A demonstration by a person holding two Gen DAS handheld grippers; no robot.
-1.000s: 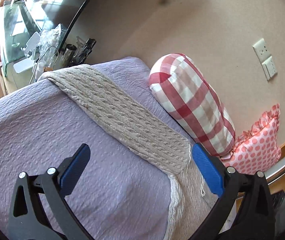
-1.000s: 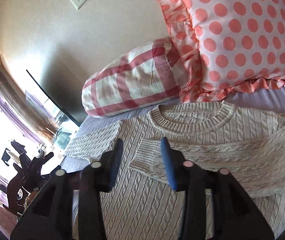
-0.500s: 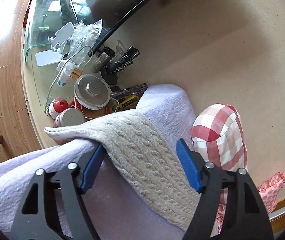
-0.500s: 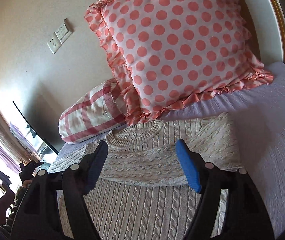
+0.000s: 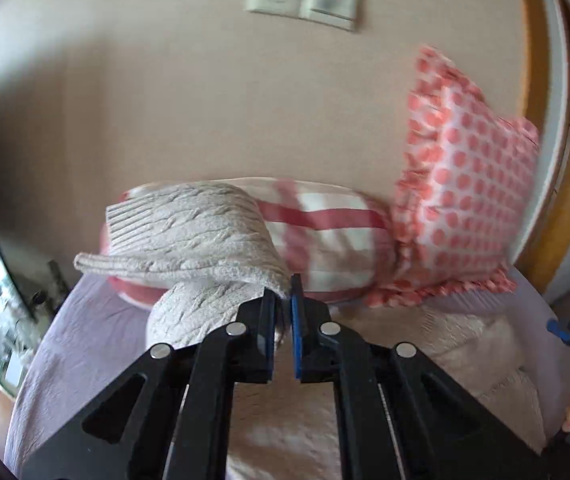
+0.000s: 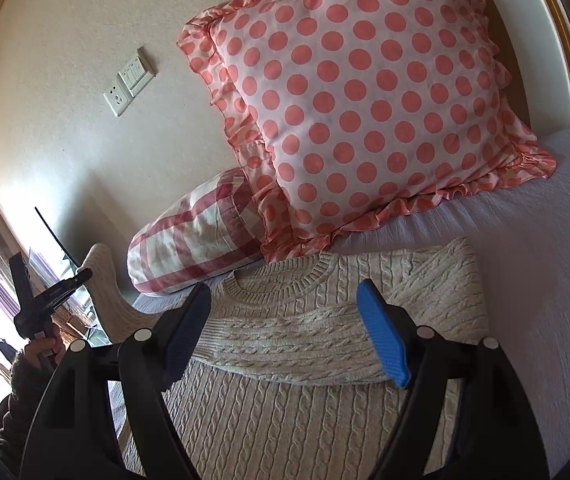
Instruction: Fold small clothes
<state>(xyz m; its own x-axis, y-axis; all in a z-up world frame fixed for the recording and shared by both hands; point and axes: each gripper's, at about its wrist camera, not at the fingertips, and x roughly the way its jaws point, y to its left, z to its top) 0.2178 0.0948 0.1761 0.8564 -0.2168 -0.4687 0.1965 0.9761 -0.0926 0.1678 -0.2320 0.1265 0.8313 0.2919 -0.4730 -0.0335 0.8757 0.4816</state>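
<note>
Sweater (image 6: 317, 344), cream cable knit, lies flat on the lilac bedspread (image 6: 533, 264), collar toward the pillows. One sleeve already lies folded across the chest, directly ahead of the right gripper (image 6: 285, 336) and between its two blue pads. Right gripper: tongs spread wide, nothing between them, hovering above the sweater body.

Left gripper (image 5: 283, 300): tongs pressed together, pinching the other sleeve (image 5: 189, 240) near its edge. The sleeve is lifted clear of the bed; it rises from the tips, arches over and droops to the left of them, ribbed cuff outermost. In the right wrist view the same sleeve (image 6: 105, 280) shows as a raised loop far left of the right tongs, beside the left gripper body.

Beyond both tongs, against the wall: red-and-white checked bolster pillow (image 6: 197, 236), partly hidden behind the lifted sleeve in the left wrist view, and a pink polka-dot cushion (image 6: 365, 92) with frilled edge leaning upright, overlapping the bolster's end. Wall socket and switch plate (image 6: 129, 80) above the bolster. Left wrist view is motion-blurred
</note>
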